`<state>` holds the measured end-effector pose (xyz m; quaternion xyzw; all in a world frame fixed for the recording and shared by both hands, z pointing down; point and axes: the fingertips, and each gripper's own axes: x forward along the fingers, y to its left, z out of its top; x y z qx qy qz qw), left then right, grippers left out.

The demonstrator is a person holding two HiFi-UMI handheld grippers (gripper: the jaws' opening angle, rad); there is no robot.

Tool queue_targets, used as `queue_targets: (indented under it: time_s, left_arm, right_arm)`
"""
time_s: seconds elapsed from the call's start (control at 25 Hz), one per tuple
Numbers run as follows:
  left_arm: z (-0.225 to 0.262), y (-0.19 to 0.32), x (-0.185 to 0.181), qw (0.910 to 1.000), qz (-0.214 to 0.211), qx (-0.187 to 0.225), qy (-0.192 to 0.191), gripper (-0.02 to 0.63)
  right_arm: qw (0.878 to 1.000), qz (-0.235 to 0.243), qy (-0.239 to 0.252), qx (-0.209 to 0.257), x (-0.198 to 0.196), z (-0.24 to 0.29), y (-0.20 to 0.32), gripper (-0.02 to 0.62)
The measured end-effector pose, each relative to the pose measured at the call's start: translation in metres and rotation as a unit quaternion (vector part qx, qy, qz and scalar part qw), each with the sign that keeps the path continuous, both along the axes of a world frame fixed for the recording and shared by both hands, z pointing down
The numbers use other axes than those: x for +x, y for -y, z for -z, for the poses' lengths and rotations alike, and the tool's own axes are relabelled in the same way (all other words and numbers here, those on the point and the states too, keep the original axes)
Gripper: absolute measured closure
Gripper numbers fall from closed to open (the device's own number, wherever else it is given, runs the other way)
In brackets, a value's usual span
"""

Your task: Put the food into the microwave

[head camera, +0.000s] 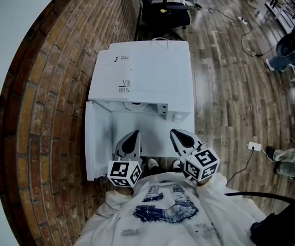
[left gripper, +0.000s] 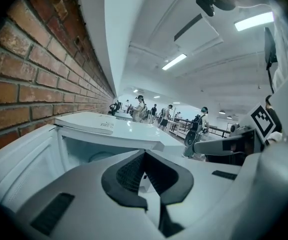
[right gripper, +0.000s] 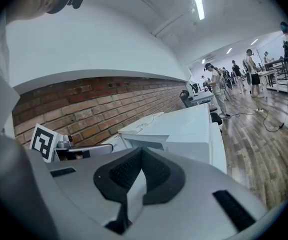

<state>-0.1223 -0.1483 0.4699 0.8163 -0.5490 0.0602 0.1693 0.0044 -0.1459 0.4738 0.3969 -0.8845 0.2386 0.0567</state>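
The white microwave (head camera: pixel 142 70) stands on a white table (head camera: pixel 152 135) against the brick wall, seen from above. Its door (head camera: pixel 92 142) hangs open to the left, and a turntable shows in the cavity (head camera: pixel 133 105). No food is visible in any view. My left gripper (head camera: pixel 135 134) and right gripper (head camera: pixel 175 132) are held side by side at the table's near edge, close to my chest, both pointing at the microwave. Each is shut with nothing between its pads. In the left gripper view the left gripper (left gripper: pixel 145 154) faces the open cavity (left gripper: pixel 91 156). The right gripper (right gripper: pixel 141 151) looks at the microwave (right gripper: pixel 184 129) from the right.
A brick wall (head camera: pixel 44 111) runs along the left. Beyond the microwave stands a black office chair (head camera: pixel 165 6). Cables and a power strip (head camera: pixel 254 146) lie on the wooden floor to the right. Several people stand far off in the room (left gripper: pixel 139 106).
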Motion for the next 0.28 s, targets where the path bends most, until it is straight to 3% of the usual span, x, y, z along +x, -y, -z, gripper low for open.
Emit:
queue_targets:
  time_s: [0.28]
  left_arm:
    - [0.0012,0.0023,0.0024,1.0,-0.003,-0.001,0.006,0.6]
  right_arm:
    - [1.0,-0.001,0.0,0.001,0.0031,0.0021,0.0015,0.581]
